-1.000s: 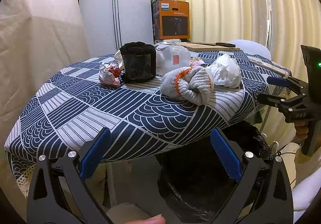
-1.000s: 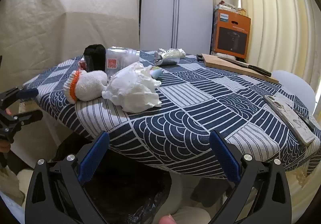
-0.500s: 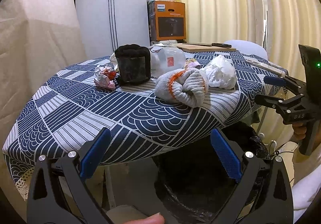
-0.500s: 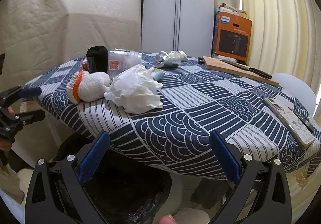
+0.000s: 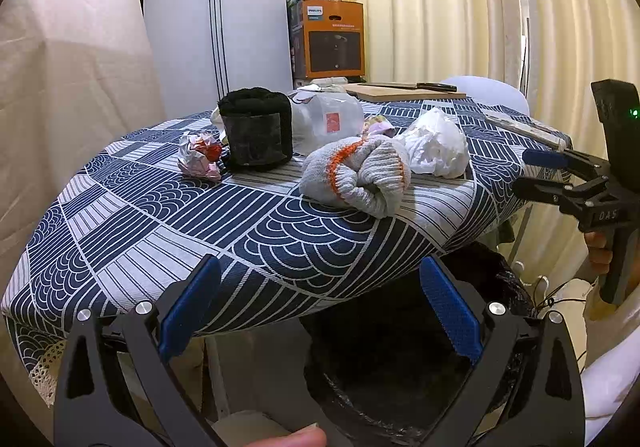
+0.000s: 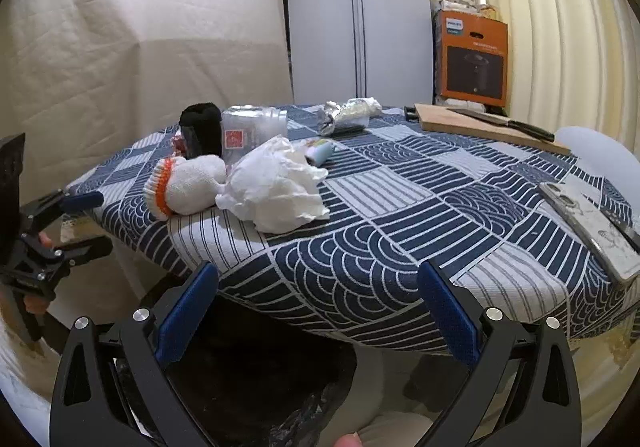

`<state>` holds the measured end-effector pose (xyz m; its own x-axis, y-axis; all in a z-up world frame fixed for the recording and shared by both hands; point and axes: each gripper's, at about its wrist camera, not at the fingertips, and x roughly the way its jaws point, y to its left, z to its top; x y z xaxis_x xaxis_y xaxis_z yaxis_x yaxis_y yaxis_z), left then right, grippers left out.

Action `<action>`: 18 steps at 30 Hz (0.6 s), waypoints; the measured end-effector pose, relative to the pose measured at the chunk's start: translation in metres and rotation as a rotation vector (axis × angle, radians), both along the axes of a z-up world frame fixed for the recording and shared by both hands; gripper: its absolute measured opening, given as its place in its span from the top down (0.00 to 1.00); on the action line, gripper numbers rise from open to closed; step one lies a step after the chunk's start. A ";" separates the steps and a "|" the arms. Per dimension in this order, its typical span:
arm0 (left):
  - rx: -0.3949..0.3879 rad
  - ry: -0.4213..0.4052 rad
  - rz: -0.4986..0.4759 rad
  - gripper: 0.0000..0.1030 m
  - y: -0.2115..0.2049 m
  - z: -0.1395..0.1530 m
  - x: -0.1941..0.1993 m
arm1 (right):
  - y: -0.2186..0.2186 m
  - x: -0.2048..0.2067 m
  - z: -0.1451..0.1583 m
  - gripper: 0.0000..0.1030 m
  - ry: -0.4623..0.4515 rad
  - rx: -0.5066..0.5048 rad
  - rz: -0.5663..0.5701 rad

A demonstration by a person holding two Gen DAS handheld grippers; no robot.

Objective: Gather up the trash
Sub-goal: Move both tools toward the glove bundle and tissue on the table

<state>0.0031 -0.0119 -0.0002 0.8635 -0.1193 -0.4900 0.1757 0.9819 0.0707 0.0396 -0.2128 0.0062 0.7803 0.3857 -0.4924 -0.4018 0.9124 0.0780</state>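
Note:
On the blue patterned table (image 5: 132,243) lie a crumpled white tissue (image 5: 436,145), a crumpled pink-and-red wrapper (image 5: 200,155), a clear plastic container (image 5: 326,123) and, in the right wrist view, a foil ball (image 6: 346,119) and a small wrapper (image 6: 318,151). The tissue (image 6: 276,183) sits near the table edge. A black-lined trash bin (image 5: 396,359) stands below the table. My left gripper (image 5: 316,311) is open and empty below the edge. My right gripper (image 6: 316,311) is open and empty, also seen from the left wrist (image 5: 536,175).
A rolled white-and-orange sock (image 5: 360,175) and a black rolled cloth (image 5: 256,135) lie among the trash. A cutting board with a knife (image 6: 488,123), a phone (image 6: 592,227), an orange box (image 5: 332,39) and a white chair (image 6: 600,151) are beyond.
Both grippers have lowered slightly; the table and its objects sit a little higher in both views. Nothing on the table has moved.

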 end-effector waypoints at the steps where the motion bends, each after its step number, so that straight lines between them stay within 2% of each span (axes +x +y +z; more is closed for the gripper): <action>1: -0.001 0.003 -0.003 0.05 0.000 -0.001 0.001 | 0.000 0.000 0.000 0.07 0.000 0.005 0.006; 3: 0.002 0.013 -0.007 0.05 -0.001 -0.002 0.003 | 0.000 0.000 0.000 0.07 -0.001 0.011 0.003; 12: -0.014 0.026 -0.040 0.06 -0.001 -0.004 0.008 | 0.013 0.002 -0.004 0.07 -0.010 -0.075 0.021; 18: -0.010 0.048 -0.060 0.06 -0.006 0.000 0.017 | 0.024 0.009 -0.005 0.07 -0.009 -0.082 0.049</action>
